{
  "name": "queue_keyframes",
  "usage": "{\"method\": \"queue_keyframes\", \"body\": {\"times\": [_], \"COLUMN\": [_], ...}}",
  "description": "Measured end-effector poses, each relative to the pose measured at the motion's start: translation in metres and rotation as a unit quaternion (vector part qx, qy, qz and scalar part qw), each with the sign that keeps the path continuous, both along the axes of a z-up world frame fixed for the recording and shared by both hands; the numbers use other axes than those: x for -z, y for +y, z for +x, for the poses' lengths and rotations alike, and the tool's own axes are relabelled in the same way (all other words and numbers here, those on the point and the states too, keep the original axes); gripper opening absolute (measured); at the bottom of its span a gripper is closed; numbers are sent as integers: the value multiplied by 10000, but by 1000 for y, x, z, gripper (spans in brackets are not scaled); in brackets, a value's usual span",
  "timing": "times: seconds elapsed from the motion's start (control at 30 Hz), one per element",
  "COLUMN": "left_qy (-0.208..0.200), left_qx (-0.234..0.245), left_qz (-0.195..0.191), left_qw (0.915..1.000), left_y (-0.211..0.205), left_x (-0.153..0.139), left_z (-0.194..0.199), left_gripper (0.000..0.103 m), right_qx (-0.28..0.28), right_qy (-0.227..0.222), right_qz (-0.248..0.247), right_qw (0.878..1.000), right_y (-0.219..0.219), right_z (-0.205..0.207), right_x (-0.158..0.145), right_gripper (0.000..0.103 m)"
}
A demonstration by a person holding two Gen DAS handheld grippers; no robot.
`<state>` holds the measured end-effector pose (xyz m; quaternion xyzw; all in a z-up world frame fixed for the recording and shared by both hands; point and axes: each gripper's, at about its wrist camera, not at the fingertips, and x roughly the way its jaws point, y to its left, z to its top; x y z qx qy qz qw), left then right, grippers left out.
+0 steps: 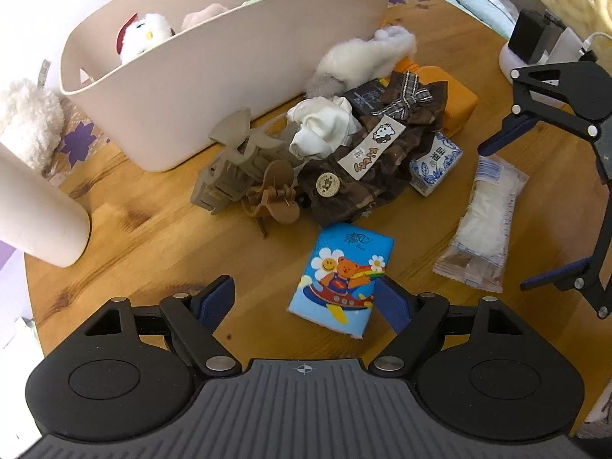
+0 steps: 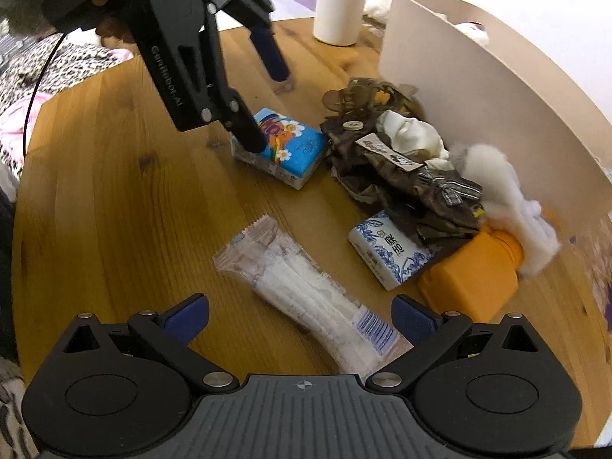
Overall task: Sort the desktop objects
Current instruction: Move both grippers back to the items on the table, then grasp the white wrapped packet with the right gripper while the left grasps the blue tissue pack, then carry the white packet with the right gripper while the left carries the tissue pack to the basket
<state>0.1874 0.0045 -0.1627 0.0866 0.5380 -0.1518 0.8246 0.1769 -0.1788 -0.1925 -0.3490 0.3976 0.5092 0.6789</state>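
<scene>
My left tool (image 1: 304, 298) is spread wide, nothing between the pads. The blue tissue pack (image 1: 340, 275) lies flat on the table (image 1: 134, 229) just ahead of it; one pad overlaps the pack's near right corner, touching or just above, can't tell. The pack's long axis runs roughly away from me toward the clutter pile, so the gap isn't centred on it: the pack sits off to the right-hand side of the opening. I'd say I need to shift right before closing across its short side.

My right tool (image 2: 300, 317) is also spread, empty. The clear wrapped packet (image 2: 306, 290) lies right under it with its barcode end between the pads, long axis pointing diagonally away to the left. Right tool is plainly nearer to that one, left nearer the tissue pack. So two separate picks, one per hand.

Further out, toward the far side of the table: brown plaid cloth (image 1: 367, 168) with a cartoon label, a white crumpled cloth (image 1: 321, 130) on top of it, two hair claws (image 1: 244, 164) just left of the pile, a small blue-and-white tissue pack (image 1: 434, 166) touching the plaid's right edge, an orange container (image 1: 455, 103) behind, white fluffy thing (image 1: 363, 57) on that. The beige bin (image 1: 214, 61) stands at the far left edge, plush toys already in it; my guess is that's the drop target. White cylinder (image 1: 34, 199) at the near-left edge, clear of both reaches.
</scene>
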Motion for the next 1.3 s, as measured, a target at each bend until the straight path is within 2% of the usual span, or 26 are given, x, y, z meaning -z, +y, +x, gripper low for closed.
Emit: {"method": "queue_keyframes", "body": {"times": [0.17,0.27,0.4,0.47,0.53,0.67,0.77,0.87,0.93,1.17,1.3], "left_qy": [-101,-24,54,64,88,144,167,164,163,164,112], "left_qx": [49,86,87,74,69,37,99,244,308,378,343], "left_qz": [-64,44,-26,-108,-200,-258,-261,-257,-238,-299,-343], "left_qw": [9999,10000,9999,9999,9997,9996,9995,9992,9991,9987,9988], "left_y": [-5,-9,-9,-8,-7,-7,-9,-12,-13,-14,-14], "left_x": [4,12,19,20,20,20,19,18,17,15,11], "left_z": [4,8,12,13,14,12,9,4,2,-10,-17], "left_gripper": [81,81,76,74,70,65,57,48,47,46,47], "right_qx": [118,121,38,11,16,75,202,240,253,431,711], "right_qy": [93,145,140,169,299,337,319,312,287,189,160], "right_qz": [-10,-21,15,53,160,268,326,354,347,154,233], "right_qw": [9999,9998,9999,9998,9994,9990,9988,9986,9987,9988,9971], "right_y": [-1,-2,-1,-1,-4,-9,-14,-18,-21,-23,-29], "right_z": [10,15,16,16,16,14,10,4,0,-13,-20], "right_x": [11,15,14,13,11,7,5,1,0,-8,-12], "right_gripper": [103,103,102,98,85,72,59,41,29,26,25]}}
